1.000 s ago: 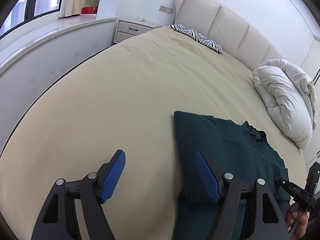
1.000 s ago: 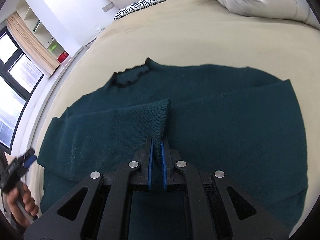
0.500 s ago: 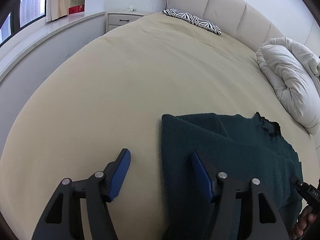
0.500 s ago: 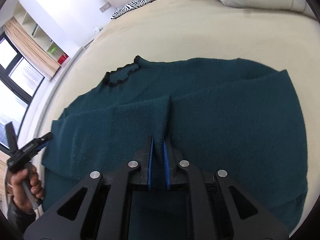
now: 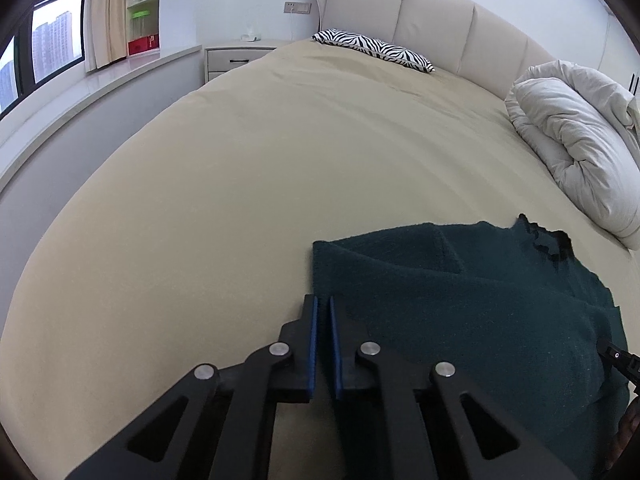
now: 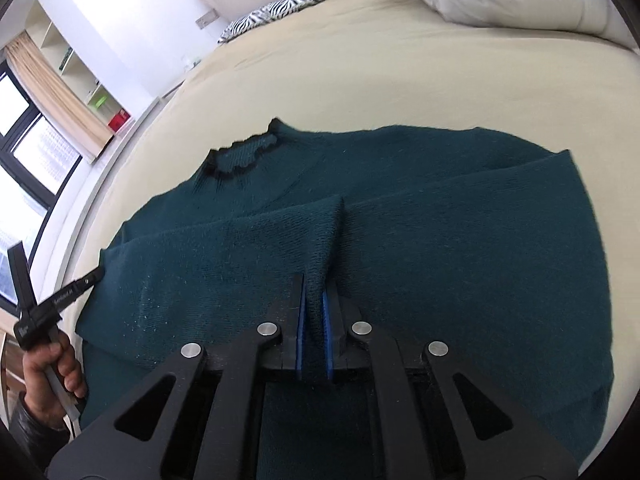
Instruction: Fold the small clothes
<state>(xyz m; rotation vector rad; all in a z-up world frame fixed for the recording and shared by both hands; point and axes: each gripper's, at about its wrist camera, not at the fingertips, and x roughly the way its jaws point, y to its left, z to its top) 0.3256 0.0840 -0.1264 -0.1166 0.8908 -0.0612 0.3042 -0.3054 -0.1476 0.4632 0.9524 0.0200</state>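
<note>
While the dark green sweater (image 6: 440,248) lies spread on the beige bed (image 5: 240,168), the right gripper (image 6: 314,300) is clamped on a raised fold of its knit at six o'clock in the right wrist view. The left gripper (image 5: 322,312) has its jaws together at the sweater's left edge; whether fabric is pinched cannot be told.

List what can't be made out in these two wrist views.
- Left wrist view: whether the left gripper has caught the sweater edge; only a narrow gap shows between the pads, right beside the edge.
- Both views: the sweater's near hem, covered by the gripper bodies.
- Right wrist view: how much cloth the right gripper holds; the pinched sleeve runs down between the pads.
- Right wrist view: lettering on the left gripper, too small.
</note>
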